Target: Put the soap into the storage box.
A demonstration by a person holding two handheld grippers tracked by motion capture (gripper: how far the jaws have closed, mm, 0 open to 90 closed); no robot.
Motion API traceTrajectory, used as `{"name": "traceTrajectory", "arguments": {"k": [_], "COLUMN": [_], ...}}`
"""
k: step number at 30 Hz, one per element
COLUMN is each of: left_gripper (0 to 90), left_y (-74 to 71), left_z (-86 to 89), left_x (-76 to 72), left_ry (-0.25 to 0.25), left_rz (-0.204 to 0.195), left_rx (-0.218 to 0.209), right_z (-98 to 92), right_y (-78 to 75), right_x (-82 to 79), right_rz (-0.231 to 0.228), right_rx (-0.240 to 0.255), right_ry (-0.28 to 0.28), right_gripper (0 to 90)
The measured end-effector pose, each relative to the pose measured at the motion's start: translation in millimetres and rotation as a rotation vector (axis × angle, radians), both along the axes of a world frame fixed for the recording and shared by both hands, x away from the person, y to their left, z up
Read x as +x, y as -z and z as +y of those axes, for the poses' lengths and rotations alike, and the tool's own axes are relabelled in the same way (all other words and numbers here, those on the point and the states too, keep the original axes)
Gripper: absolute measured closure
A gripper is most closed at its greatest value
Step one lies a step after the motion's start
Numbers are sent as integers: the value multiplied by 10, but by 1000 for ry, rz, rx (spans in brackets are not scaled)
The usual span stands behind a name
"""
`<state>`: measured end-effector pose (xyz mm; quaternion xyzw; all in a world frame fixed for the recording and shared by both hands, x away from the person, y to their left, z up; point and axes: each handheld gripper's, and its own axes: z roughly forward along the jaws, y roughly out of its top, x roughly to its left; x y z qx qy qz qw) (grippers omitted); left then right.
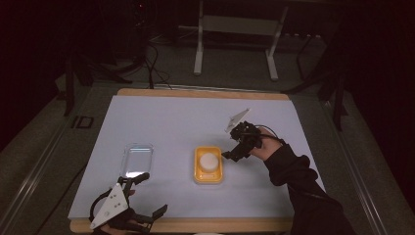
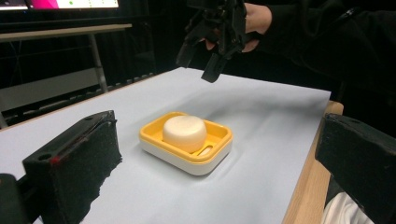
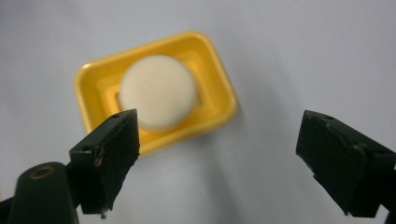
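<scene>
High view: a yellow soap dish (image 1: 208, 165) sits near the middle of the pale blue sheet (image 1: 166, 117), a round white soap bar (image 1: 209, 160) resting in it. Left of it lies a clear plastic lid (image 1: 137, 159), flat on the sheet and apart from the dish. The right gripper (image 1: 234, 152) hangs just beside the dish's right edge, jaws spread wide and holding nothing; in the right gripper view both jaws stand far apart above the dish (image 3: 154, 88) and soap (image 3: 159, 92). The left gripper (image 1: 151, 198) is down at the table's near edge, jaws also wide apart, empty, well away from the dish.
</scene>
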<state>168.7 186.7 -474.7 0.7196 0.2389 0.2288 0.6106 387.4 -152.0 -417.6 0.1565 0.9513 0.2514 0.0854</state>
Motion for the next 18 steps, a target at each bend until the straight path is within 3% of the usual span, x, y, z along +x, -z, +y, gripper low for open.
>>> {"name": "traceTrajectory", "arguments": {"k": [4,7,14,18], "left_gripper": [1,1,1,1], "left_y": [-1,0,3,4], "left_z": [3,1,-1,-2], "left_x": [0,-1,2,2], "left_ry": [0,0,0,0], "left_rz": [1,1,1,2], "left_rx": [6,5,4,5], "right_z": [-130,-158,-386,-485], "right_y": [29,33,56,91], "right_x": [-64,-73,-174,-223], "right_rz": [-38,-47,-94,-95], "right_rx": [4,9,84,109], "right_ry": [71,87,224,288], "right_gripper": [121,121,135,131]}}
